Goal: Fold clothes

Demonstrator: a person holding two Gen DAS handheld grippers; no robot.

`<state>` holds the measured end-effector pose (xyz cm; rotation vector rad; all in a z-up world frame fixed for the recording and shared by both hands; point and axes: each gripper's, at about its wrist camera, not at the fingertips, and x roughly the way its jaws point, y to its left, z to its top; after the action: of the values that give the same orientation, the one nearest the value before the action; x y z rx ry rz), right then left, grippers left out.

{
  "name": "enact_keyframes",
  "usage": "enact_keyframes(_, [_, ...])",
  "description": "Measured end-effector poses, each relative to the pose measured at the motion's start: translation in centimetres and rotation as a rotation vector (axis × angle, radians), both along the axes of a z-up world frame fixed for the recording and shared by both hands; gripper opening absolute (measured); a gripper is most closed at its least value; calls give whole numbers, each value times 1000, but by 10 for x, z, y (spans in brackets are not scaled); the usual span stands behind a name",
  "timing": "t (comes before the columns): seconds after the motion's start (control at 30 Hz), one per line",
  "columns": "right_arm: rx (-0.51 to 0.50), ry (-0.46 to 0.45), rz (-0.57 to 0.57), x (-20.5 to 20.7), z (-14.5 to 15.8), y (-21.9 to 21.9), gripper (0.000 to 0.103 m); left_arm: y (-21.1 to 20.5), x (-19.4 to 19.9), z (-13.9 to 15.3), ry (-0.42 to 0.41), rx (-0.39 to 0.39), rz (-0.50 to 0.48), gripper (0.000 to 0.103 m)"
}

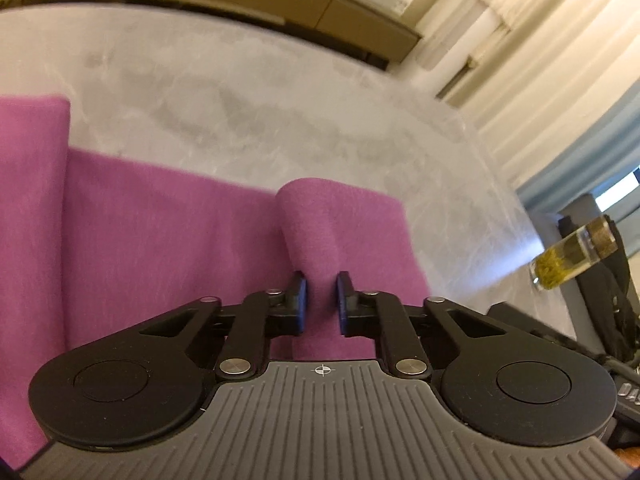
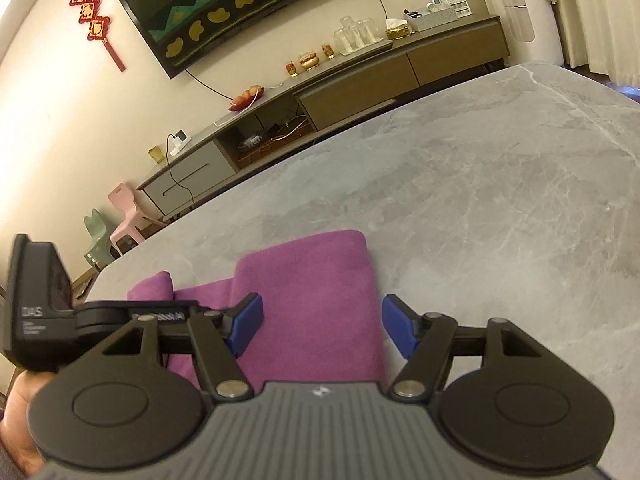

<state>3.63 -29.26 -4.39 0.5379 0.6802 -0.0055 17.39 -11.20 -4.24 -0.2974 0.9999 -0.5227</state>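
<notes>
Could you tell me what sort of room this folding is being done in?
Most likely a home living or dining room: a wall-mounted television above a long low sideboard, a red Chinese knot ornament, and a grey marble-pattern table holding the purple garment.

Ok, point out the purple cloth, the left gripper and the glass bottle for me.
purple cloth (image 1: 160, 240): left wrist view, on the flat spread part left of the raised fold.
left gripper (image 1: 321, 304): left wrist view, midway between its fingertips, which pinch the fold.
glass bottle (image 1: 572, 254): left wrist view, on its clear body.
</notes>
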Motion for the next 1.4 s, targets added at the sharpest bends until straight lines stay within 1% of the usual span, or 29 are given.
enact_keyframes(0.13, [11, 7, -9, 4, -6, -2, 68, 19, -2, -1, -1, 24, 37, 2])
enact_keyframes(0.23, [7, 16, 38, 10, -10, 8, 67, 33, -3, -2, -2, 42, 65, 3])
enact_keyframes(0.27, [-12, 18, 61, 12, -11, 15, 65, 37, -3, -2, -2, 48, 74, 3])
enact_keyframes(0.3, [-32, 22, 84, 14, -12, 22, 61, 42, -4, -2, -2, 54, 84, 3])
enact_keyframes(0.37, [-81, 31, 124, 18, -17, 35, 47, 51, -4, -3, -3, 66, 102, 4])
enact_keyframes(0.4, [-103, 39, 144, 21, -20, 41, 34, 52, -5, -4, -6, 74, 104, 4])
enact_keyframes(0.47, [-146, 55, 185, 25, -27, 53, 24, 50, -7, -5, -18, 90, 101, 4])
enact_keyframes(0.5, [-165, 72, 192, 27, -31, 57, 23, 50, -8, -3, -26, 97, 98, 4])
enact_keyframes(0.53, [-184, 91, 196, 29, -36, 61, 23, 50, -10, -2, -34, 104, 94, 5])
enact_keyframes(0.63, [-235, 90, 216, 32, -36, 67, 23, 52, -11, 5, -53, 114, 84, 5])
enact_keyframes(0.67, [-245, 72, 205, 29, -32, 67, 21, 53, -14, 7, -61, 113, 80, 6])
enact_keyframes(0.7, [-255, 52, 192, 25, -28, 67, 23, 56, -18, 11, -78, 115, 85, 8])
enact_keyframes(0.73, [-264, 32, 178, 22, -24, 66, 23, 59, -23, 16, -98, 118, 91, 9])
enact_keyframes(0.77, [-269, 21, 192, 21, -22, 69, 23, 64, -30, 21, -116, 104, 101, 18])
enact_keyframes(0.8, [-273, 12, 208, 19, -20, 71, 23, 68, -37, 25, -134, 85, 111, 24])
enact_keyframes(0.83, [-277, 2, 224, 18, -18, 73, 23, 72, -42, 27, -136, 55, 106, 24])
enact_keyframes(0.87, [-274, 48, 251, 23, -26, 78, 23, 72, -47, 25, -127, 38, 82, 25])
enact_keyframes(0.9, [-292, 57, 260, 24, -28, 82, 23, 71, -53, 21, -115, 25, 55, 25])
enact_keyframes(0.93, [-312, 62, 267, 25, -30, 86, 23, 68, -56, 15, -91, 31, 22, 25])
enact_keyframes(0.97, [-332, 66, 274, 26, -32, 90, 23, 65, -61, 7, -87, 52, 7, 26])
enact_keyframes(1.03, [-314, 34, 261, 21, -26, 87, 23, 60, -70, -7, -90, 100, -15, 28])
enact_keyframes(1.07, [-304, 17, 253, 19, -23, 85, 23, 62, -73, -7, -94, 107, -14, 29])
enact_keyframes(1.1, [-294, 23, 247, 19, -24, 82, 23, 64, -75, -7, -98, 110, -11, 27])
enact_keyframes(1.13, [-284, 32, 242, 20, -25, 78, 23, 68, -77, -3, -97, 94, -6, 27])
enact_keyframes(1.23, [-254, 57, 224, 22, -28, 67, 23, 83, -78, 20, -187, 98, 21, 32])
enact_keyframes(1.27, [-221, 45, 205, 22, -25, 61, 26, 88, -78, 28, -220, 101, 30, 34])
enact_keyframes(1.33, [-210, 10, 205, 20, -18, 61, 28, 101, -74, 28, -233, 142, 61, 34])
enact_keyframes(1.37, [-206, -8, 206, 19, -15, 61, 28, 107, -71, 28, -238, 164, 78, 31])
enact_keyframes(1.4, [-199, -10, 217, 19, -15, 64, 30, 112, -69, 22, -226, 193, 91, 29])
